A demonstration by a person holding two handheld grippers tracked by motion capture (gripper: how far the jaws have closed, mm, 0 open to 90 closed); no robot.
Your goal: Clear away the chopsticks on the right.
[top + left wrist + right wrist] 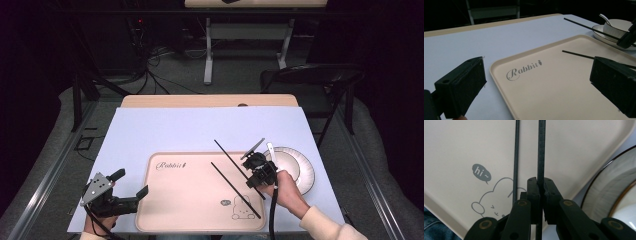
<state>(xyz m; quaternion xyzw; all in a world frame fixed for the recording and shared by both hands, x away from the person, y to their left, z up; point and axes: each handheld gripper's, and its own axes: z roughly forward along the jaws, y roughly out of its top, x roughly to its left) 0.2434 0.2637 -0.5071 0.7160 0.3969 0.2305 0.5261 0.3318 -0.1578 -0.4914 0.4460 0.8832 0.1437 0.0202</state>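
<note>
Chopstick [233, 159] no. 1 is pinched in the right gripper [257, 172], lower right of the high view, running up-left over the tray's right part, apparently held off the surface. Going left to right tho:

Lower left of the high view we've got the left gripper [131, 196] parked at the tray's left edge, jaws wide apart w/ nothing between them. In its own view the two black pads sit at the far left and far right of the frame, and the beige tray [554, 85] w/ the "Rabbit" print [524, 69] fills the middle.

Centre-right: the second chopstick [235, 183] lies flat on the tray, roughly parallel to the held one, lower end near the bunny drawing [241, 207]. In the right gripper view they run side by side up the frame, close but apart.

Right side: jaws closed tight on the stick, gripping near its lower end, so a long bit pokes out ahead. Just right of that is the plate [306, 172] w/ a bowl [617, 27] and a spoon [271, 150] in it.

What we think could go wrong: the grip's so near one end that the stick could pivot or slip in the pads. If it's set down skewed it may cross or knock the other stick, and a swing to the right could clip the plate or spoon, imo.
</note>
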